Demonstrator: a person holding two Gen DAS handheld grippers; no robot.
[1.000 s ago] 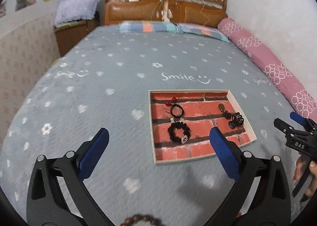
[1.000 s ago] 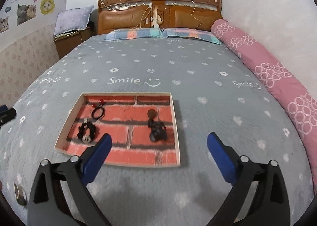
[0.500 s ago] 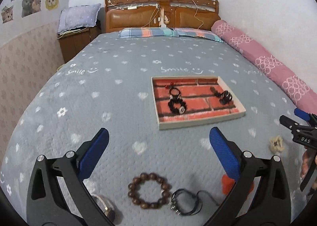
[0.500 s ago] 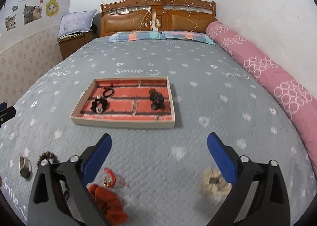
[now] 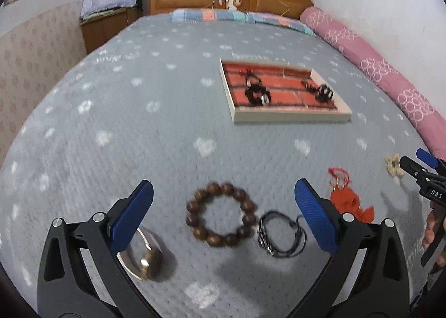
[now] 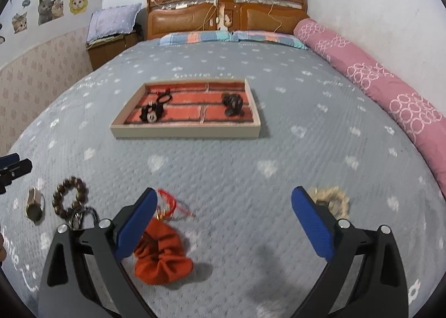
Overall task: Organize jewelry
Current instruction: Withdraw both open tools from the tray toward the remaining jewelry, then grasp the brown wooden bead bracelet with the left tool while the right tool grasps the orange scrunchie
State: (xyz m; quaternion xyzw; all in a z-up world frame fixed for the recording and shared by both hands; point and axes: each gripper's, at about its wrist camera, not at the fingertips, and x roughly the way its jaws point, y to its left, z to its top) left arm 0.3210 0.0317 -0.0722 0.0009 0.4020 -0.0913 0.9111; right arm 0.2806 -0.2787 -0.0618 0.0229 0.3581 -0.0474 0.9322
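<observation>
- Both grippers have backed off toward the foot of the bed since half a second ago, so the tray (image 6: 186, 131) looks further off and the loose bits on the bedspread (image 6: 223, 173) sit closer in front of them
- wooden bead bracelet (image 5: 221, 214) is now lying right between the spread fingers of the left gripper (image 5: 223, 214), flat on the cover, nothing touching it
- just beside it on the right is a black cord bracelet (image 5: 281, 234), pretty much touching the beads, and on the other side a gold ring-looking thing (image 5: 147, 256) is half hidden behind the left finger
- left gripper is wide apart, holding nothing
- right gripper (image 6: 223, 223) is also spread wide with nothing in it; an orange scrunchie (image 6: 163, 255) sits by its left finger with a red string charm (image 6: 172, 205) just above it, and a beige scrunchie (image 6: 333, 203) peeks out behind its right finger
- tray has a brick pattern inside and already has black pieces in it: a black beaded bracelet (image 6: 152, 114) and a thin black loop (image 6: 164, 99) on the left side, a dark clump (image 6: 233, 104) on the right side, too blurry to say what exactly
- further out there's a long pink bolster (image 6: 384, 86) along the right wall, a wooden headboard (image 6: 227, 14) at the far end, and cat stickers (image 6: 48, 9) on the left wall
</observation>
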